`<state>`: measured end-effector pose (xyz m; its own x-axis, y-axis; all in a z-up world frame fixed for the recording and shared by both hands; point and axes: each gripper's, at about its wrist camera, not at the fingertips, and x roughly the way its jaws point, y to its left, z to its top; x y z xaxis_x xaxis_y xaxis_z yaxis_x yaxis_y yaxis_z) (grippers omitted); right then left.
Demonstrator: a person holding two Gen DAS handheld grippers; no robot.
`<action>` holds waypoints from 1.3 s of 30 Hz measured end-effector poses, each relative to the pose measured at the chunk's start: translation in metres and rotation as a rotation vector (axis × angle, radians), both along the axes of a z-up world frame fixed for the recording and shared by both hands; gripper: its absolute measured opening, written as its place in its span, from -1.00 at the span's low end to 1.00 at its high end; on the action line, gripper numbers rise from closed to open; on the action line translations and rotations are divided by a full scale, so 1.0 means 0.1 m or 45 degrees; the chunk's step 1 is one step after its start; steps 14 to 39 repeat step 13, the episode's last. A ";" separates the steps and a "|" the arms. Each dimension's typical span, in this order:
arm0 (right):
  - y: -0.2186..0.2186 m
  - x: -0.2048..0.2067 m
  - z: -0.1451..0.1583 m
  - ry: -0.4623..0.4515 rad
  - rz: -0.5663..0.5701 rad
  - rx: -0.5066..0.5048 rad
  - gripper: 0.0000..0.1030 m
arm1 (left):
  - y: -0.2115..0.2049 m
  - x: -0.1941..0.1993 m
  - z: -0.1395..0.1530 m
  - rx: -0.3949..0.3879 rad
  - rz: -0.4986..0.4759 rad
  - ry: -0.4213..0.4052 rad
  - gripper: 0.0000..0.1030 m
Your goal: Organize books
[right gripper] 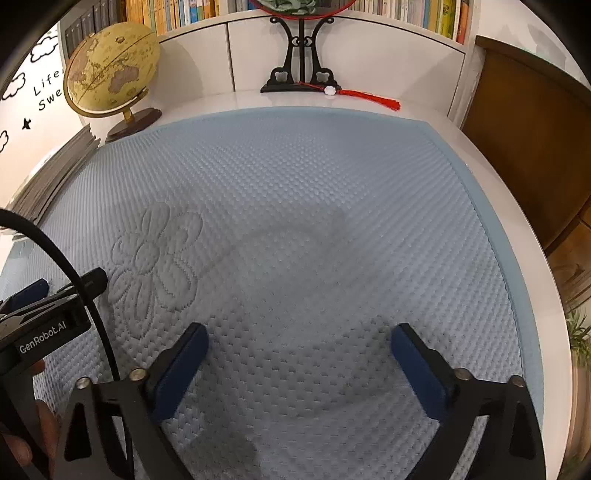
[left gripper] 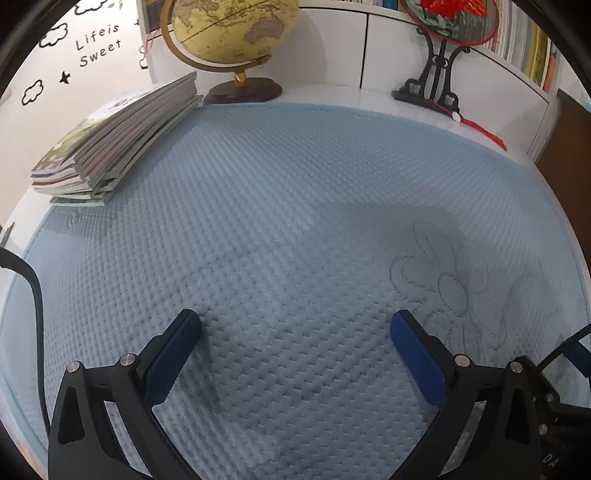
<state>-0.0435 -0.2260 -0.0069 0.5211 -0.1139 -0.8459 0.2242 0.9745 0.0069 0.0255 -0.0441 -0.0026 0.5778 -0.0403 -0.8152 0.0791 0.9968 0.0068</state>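
A stack of thin books (left gripper: 110,140) lies at the far left edge of the blue quilted mat (left gripper: 295,206), against the white wall; its grey page edges (right gripper: 55,173) show at the left of the right wrist view. My left gripper (left gripper: 295,321) hangs open over the near part of the mat, nothing between its blue pads (left gripper: 413,350). My right gripper (right gripper: 299,334) is open too, low over the mat (right gripper: 314,206) with empty jaws. The left gripper's body (right gripper: 44,325) shows at the left of the right wrist view, held by a hand (right gripper: 22,443).
A globe (left gripper: 232,33) on a wooden base stands behind the stack. A black ornament stand (right gripper: 301,70) with a red tassel (right gripper: 373,96) sits at the back middle. A shelf of upright books (right gripper: 192,13) runs above the white cabinet. A brown wooden panel (right gripper: 524,147) stands right. A black cable (left gripper: 37,295) hangs at left.
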 end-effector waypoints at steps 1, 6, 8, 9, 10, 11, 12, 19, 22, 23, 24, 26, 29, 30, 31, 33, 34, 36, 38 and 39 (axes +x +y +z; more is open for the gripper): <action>0.00 0.01 -0.01 0.005 0.001 0.001 1.00 | 0.01 0.00 0.00 -0.008 -0.003 -0.001 1.00; 0.00 0.01 -0.02 -0.001 -0.003 -0.003 1.00 | 0.02 -0.03 -0.01 -0.021 0.000 -0.022 1.00; 0.00 0.01 -0.02 -0.004 -0.004 -0.004 1.00 | 0.03 -0.03 -0.01 -0.026 0.000 -0.022 1.00; 0.00 0.01 -0.02 -0.005 -0.003 -0.003 1.00 | 0.04 -0.04 0.00 -0.027 0.001 -0.022 1.00; 0.00 0.01 -0.02 -0.006 -0.004 -0.002 1.00 | 0.04 -0.04 0.00 -0.029 -0.003 -0.025 1.00; 0.00 0.01 -0.02 -0.006 -0.004 -0.003 1.00 | 0.04 -0.04 0.00 -0.036 -0.003 -0.025 1.00; -0.01 0.02 -0.02 -0.007 -0.004 -0.004 1.00 | 0.04 -0.04 0.00 -0.039 -0.003 -0.026 1.00; -0.01 0.02 -0.02 -0.008 -0.003 -0.003 1.00 | 0.04 -0.04 0.00 -0.034 -0.004 -0.025 1.00; -0.01 0.02 -0.02 -0.008 -0.003 -0.003 1.00 | 0.04 -0.04 0.00 -0.034 -0.004 -0.025 1.00; -0.01 0.02 -0.02 -0.008 -0.003 -0.003 1.00 | 0.04 -0.04 0.00 -0.034 -0.004 -0.025 1.00; -0.01 0.02 -0.02 -0.008 -0.003 -0.003 1.00 | 0.04 -0.04 0.00 -0.034 -0.004 -0.025 1.00; -0.01 0.02 -0.02 -0.008 -0.003 -0.003 1.00 | 0.04 -0.04 0.00 -0.034 -0.004 -0.025 1.00; -0.01 0.02 -0.02 -0.008 -0.003 -0.003 1.00 | 0.04 -0.04 0.00 -0.034 -0.004 -0.025 1.00; -0.01 0.02 -0.02 -0.008 -0.003 -0.003 1.00 | 0.04 -0.04 0.00 -0.034 -0.004 -0.025 1.00; -0.01 0.02 -0.02 -0.008 -0.003 -0.003 1.00 | 0.04 -0.04 0.00 -0.034 -0.004 -0.025 1.00; -0.01 0.02 -0.02 -0.008 -0.003 -0.003 1.00 | 0.04 -0.04 0.00 -0.034 -0.004 -0.025 1.00; -0.01 0.02 -0.02 -0.008 -0.003 -0.003 1.00 | 0.04 -0.04 0.00 -0.034 -0.004 -0.025 1.00; -0.01 0.02 -0.02 -0.008 -0.003 -0.003 1.00 | 0.04 -0.04 0.00 -0.034 -0.004 -0.025 1.00; -0.01 0.02 -0.02 -0.008 -0.003 -0.003 1.00 | 0.04 -0.04 0.00 -0.034 -0.004 -0.025 1.00; -0.01 0.02 -0.02 -0.008 -0.003 -0.003 1.00 | 0.04 -0.04 0.00 -0.034 -0.004 -0.025 1.00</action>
